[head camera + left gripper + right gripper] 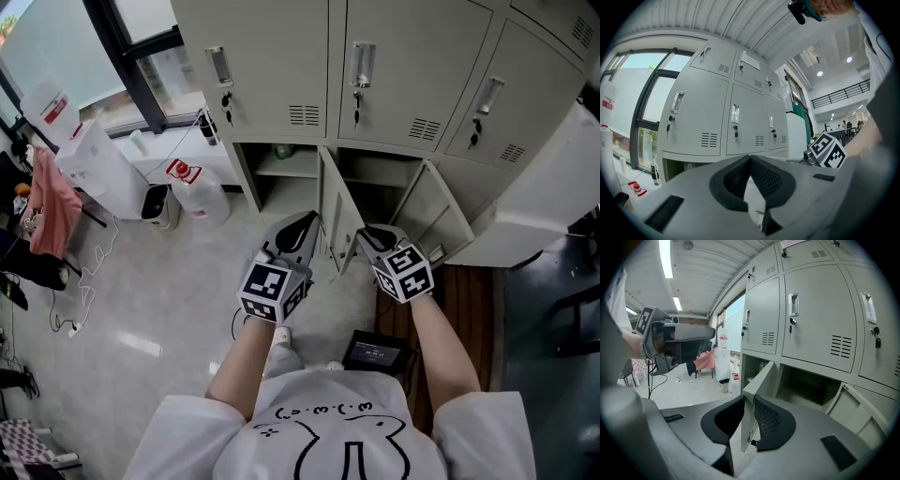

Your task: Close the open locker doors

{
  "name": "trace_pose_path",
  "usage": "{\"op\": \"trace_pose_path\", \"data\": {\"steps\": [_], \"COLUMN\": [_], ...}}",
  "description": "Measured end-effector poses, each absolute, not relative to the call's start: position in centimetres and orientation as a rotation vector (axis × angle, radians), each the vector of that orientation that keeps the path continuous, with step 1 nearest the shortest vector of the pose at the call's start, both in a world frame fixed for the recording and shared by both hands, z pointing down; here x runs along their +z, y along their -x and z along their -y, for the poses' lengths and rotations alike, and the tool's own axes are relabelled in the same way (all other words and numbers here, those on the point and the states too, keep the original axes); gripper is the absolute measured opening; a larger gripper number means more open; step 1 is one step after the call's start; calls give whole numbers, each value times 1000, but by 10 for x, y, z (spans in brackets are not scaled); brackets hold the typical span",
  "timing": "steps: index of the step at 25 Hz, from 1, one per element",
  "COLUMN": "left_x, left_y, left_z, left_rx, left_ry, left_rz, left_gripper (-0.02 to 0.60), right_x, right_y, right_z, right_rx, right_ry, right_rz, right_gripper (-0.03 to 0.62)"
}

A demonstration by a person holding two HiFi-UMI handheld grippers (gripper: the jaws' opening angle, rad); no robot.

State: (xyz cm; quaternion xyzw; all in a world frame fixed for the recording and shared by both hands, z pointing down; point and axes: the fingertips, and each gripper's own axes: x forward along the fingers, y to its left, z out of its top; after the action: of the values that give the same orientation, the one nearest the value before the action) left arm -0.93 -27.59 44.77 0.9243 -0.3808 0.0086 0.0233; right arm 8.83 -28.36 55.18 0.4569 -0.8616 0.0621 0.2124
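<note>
Grey lockers [281,66] stand ahead with the upper doors closed. In the bottom row two doors hang open: a middle door [331,214] swung out edge-on towards me, and a right door [442,217] angled out. My left gripper [305,221] is shut and empty, just left of the middle door. My right gripper [367,234] sits just right of that door and is open a little. In the right gripper view the middle door's [761,380] edge shows through the narrow gap of the right gripper [749,398]; contact is unclear. The left gripper [750,158] tips meet.
A water jug [202,199] and a small white appliance [155,204] stand on the floor at the left, near a pink cloth [47,206] and cables [89,281]. A black device [377,352] lies by my feet. A large white panel [553,187] juts out at the right.
</note>
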Motion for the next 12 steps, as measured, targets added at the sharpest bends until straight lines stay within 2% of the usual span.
{"op": "trace_pose_path", "data": {"steps": [12], "left_x": [457], "left_y": [52], "left_z": [295], "left_rx": [53], "left_ry": [-2817], "left_rz": [1200], "left_gripper": [20], "right_x": [551], "right_y": [-45], "right_z": [281], "right_rx": [170], "right_ry": [-1216], "right_rz": [2407], "right_gripper": [84]}}
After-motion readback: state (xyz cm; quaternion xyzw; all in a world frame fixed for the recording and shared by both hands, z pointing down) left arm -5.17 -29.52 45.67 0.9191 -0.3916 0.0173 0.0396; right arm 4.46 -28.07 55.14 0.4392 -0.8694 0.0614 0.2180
